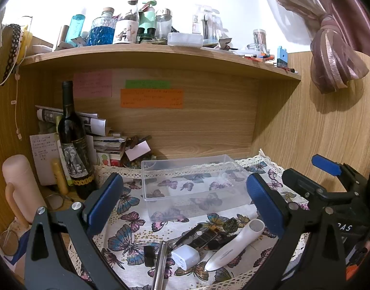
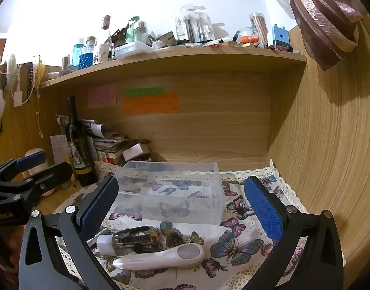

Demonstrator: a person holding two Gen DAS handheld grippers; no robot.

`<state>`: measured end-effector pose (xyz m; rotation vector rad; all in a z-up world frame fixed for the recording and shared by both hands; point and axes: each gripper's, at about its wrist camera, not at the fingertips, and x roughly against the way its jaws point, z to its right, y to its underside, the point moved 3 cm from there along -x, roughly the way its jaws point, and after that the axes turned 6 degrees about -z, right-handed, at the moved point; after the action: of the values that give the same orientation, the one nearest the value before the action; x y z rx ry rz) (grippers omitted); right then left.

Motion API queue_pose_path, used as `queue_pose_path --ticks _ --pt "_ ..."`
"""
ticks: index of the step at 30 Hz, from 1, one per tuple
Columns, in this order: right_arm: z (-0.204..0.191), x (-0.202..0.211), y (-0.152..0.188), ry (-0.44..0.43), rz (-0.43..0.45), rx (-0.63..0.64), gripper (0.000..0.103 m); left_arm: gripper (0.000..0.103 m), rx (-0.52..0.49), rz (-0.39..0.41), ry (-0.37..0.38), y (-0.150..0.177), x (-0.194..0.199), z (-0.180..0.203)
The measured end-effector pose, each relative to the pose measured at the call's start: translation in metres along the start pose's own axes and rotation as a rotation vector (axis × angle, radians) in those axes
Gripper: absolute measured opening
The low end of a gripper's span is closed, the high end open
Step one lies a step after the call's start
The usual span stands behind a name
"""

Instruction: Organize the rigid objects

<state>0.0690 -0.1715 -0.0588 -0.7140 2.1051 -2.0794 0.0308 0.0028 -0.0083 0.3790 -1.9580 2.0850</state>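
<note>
A clear plastic box (image 1: 192, 183) (image 2: 170, 193) stands empty on a butterfly-print cloth (image 1: 134, 220) (image 2: 235, 244). In front of it lies a heap of small items: a white handheld device (image 1: 235, 246) (image 2: 160, 257), a white charger plug (image 1: 185, 257) (image 2: 105, 244), a dark patterned case (image 1: 204, 238) (image 2: 136, 236), a black clip (image 1: 150, 256) and a metal rod (image 1: 160, 263). My left gripper (image 1: 185, 203) is open and empty above the heap. My right gripper (image 2: 182, 205) is open and empty above it too, and shows at the right of the left wrist view (image 1: 327, 166).
A dark wine bottle (image 1: 73, 149) (image 2: 78, 149), a pink flask (image 1: 20, 186) and stacked papers (image 1: 105, 142) crowd the left. A wooden back panel with sticky notes (image 1: 151, 97) and a wooden side wall (image 2: 330, 145) enclose the nook. A cluttered shelf (image 1: 160, 50) hangs overhead.
</note>
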Motion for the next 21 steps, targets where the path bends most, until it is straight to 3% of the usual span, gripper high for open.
queue_pose_path --ticks 21 --pt "-0.0006 0.0060 -0.0025 0.003 0.017 0.002 0.103 0.103 -0.003 0.006 -0.002 -0.0003 0.0023 0.0022"
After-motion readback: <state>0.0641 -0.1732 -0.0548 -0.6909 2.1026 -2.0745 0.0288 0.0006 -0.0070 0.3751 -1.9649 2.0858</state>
